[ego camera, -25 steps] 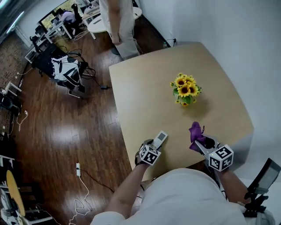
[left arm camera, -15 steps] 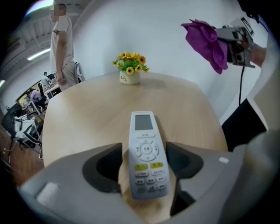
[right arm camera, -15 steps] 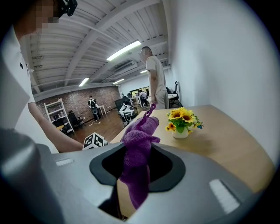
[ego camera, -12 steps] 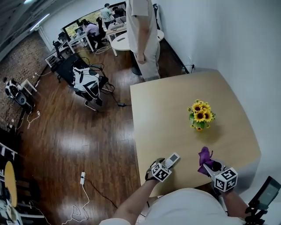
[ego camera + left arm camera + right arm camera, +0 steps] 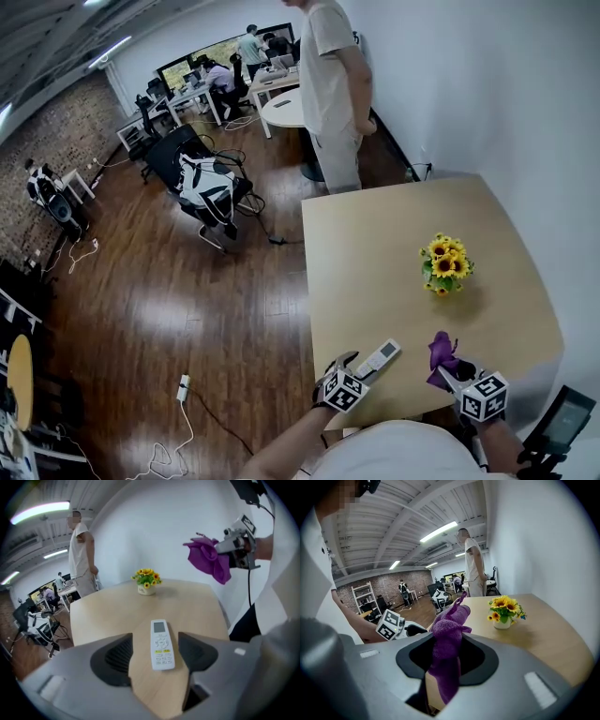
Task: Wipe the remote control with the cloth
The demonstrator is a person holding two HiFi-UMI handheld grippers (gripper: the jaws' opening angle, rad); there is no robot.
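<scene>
The white remote control (image 5: 380, 357) (image 5: 161, 644) lies flat on the light wooden table (image 5: 375, 262) near its front edge. My left gripper (image 5: 354, 367) (image 5: 155, 652) hovers just above and behind the remote with its jaws apart, and neither pad touches it. My right gripper (image 5: 452, 373) (image 5: 447, 656) is shut on a bunched purple cloth (image 5: 441, 352) (image 5: 449, 639), held in the air to the right of the remote. The left gripper view shows the cloth (image 5: 208, 559) raised well above the table.
A small pot of sunflowers (image 5: 445, 265) (image 5: 505, 611) stands mid-table beyond the cloth. A person (image 5: 333, 94) stands at the table's far edge. The table's left edge drops to a wooden floor with chairs (image 5: 211, 187) and cables.
The left gripper's jaws have come apart and let go of the remote, which stays on the table. That gripper has lifted a little. The right gripper still holds the cloth.
</scene>
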